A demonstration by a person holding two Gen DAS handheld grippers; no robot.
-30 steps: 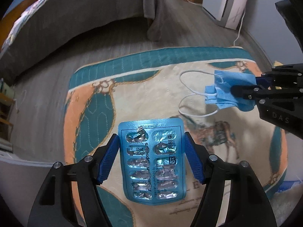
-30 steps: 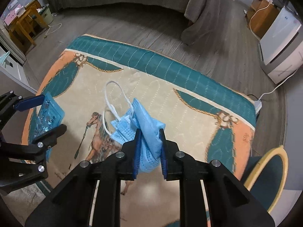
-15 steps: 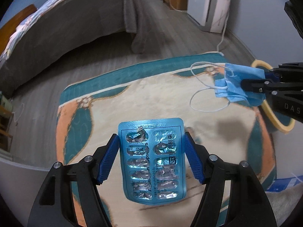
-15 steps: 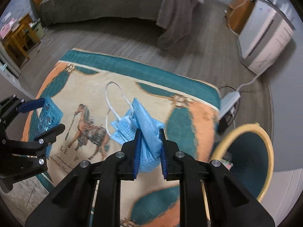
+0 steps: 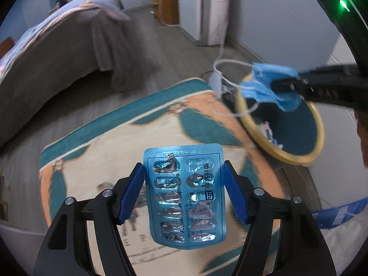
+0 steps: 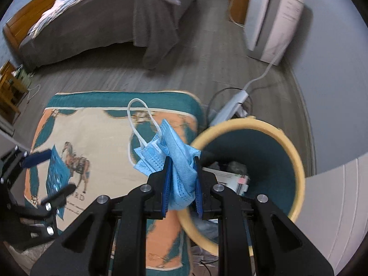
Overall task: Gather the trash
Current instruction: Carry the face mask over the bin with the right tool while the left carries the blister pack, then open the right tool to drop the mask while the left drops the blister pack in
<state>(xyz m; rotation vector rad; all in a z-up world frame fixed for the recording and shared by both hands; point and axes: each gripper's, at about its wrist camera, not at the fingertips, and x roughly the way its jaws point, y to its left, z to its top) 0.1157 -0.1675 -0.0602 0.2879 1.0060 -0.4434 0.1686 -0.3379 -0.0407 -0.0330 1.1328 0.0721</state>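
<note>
Item one: face mask (image 6: 177,161), blue, soft and very light, bunched between the pads of our right gripper (image 6: 181,184), which is closed tight on it just at the near rim of the bin (image 6: 296,161). We judge it limp; the loose ear loops could snag on the rim, so the bunched middle is the sound hold.

Item two: pill sheet (image 5: 185,193), emptied, thin, stiff, slick foil. Our left gripper (image 5: 184,193) pinches it by its long edges, well short of the bin, over the rug (image 5: 103,151). We judge an edge grip apt to slip.
</note>
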